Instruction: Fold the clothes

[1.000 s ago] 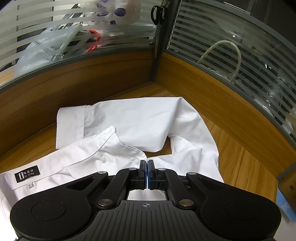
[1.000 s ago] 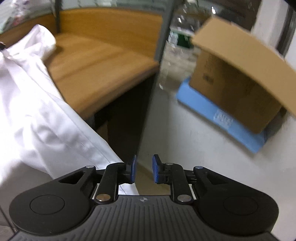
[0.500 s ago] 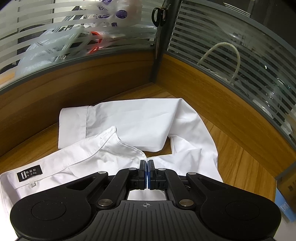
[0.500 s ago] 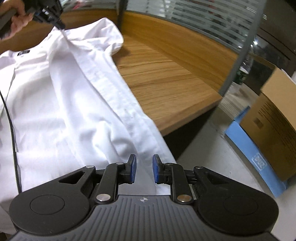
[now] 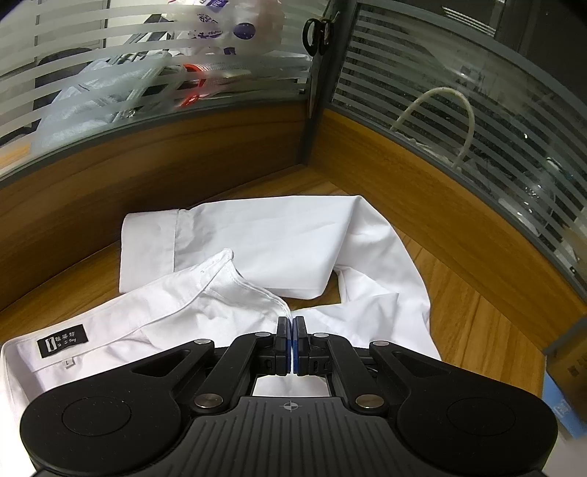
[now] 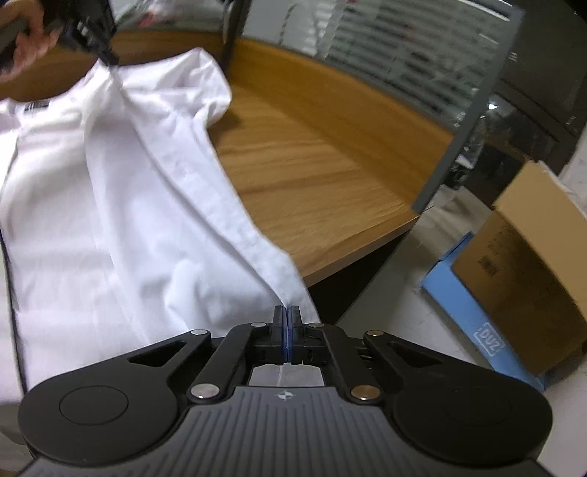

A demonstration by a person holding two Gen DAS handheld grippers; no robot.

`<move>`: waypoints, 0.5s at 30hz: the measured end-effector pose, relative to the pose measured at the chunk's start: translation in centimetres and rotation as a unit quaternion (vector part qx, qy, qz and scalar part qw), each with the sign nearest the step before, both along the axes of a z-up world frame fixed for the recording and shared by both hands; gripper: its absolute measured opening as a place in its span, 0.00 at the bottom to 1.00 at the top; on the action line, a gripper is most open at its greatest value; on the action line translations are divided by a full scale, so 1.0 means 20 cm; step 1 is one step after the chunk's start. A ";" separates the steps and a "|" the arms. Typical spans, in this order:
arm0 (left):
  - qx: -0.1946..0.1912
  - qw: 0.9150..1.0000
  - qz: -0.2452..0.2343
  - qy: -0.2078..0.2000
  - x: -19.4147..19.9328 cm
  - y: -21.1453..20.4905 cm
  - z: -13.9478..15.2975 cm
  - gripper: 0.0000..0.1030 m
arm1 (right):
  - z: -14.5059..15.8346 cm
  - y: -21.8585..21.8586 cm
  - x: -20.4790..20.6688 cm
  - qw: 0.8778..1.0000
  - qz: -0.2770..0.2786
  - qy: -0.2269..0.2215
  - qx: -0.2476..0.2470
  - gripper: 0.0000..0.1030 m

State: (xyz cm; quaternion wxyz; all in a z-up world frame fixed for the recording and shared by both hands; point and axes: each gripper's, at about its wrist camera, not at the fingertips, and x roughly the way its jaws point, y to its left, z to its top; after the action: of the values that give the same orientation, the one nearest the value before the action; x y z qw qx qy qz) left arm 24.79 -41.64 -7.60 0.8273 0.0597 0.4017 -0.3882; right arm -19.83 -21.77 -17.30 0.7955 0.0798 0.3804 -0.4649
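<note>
A white shirt (image 5: pixel 256 238) lies spread on the wooden desk (image 5: pixel 469 304), one sleeve folded across its far end. Its collar carries a black label (image 5: pixel 62 340). My left gripper (image 5: pixel 292 323) is shut on the shirt's front edge just below the collar. In the right wrist view the shirt (image 6: pixel 128 201) runs from the collar down to the desk's near corner. There my right gripper (image 6: pixel 286 312) is shut on the front edge by the hem. At the top left of that view, a hand (image 6: pixel 25 44) holds the left gripper (image 6: pixel 106 55) at the collar end.
Wood-and-striped-glass partitions (image 5: pixel 422 154) wall the desk's far sides, with scissors (image 5: pixel 317 31) hanging at the corner post. Beyond the desk edge (image 6: pixel 348 264), a cardboard box (image 6: pixel 532 275) rests on a blue box (image 6: pixel 473 319) on the floor.
The right gripper swung from the floor and boxes toward the shirt, then its jaws closed on the shirt's front edge. The left gripper kept still, shut on the cloth.
</note>
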 end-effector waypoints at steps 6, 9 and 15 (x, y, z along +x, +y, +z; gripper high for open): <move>-0.007 1.000 0.003 0.014 0.00 0.13 0.04 0.03 | 0.18 0.17 -0.03 1.000 0.005 0.002 0.011 0.00; -0.002 0.999 0.011 0.030 0.00 0.23 0.06 0.03 | 0.28 0.30 -0.04 0.999 0.005 -0.013 0.036 0.00; 0.005 0.998 0.016 0.060 0.05 0.41 0.04 0.03 | 0.39 0.56 -0.02 0.996 0.033 -0.031 0.080 0.00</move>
State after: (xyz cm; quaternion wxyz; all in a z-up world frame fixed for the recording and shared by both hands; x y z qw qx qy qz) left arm 25.72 -33.40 -6.77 0.8074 0.0340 0.4535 -0.3760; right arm -20.19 -10.65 -9.47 0.8128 0.1449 0.3936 -0.4042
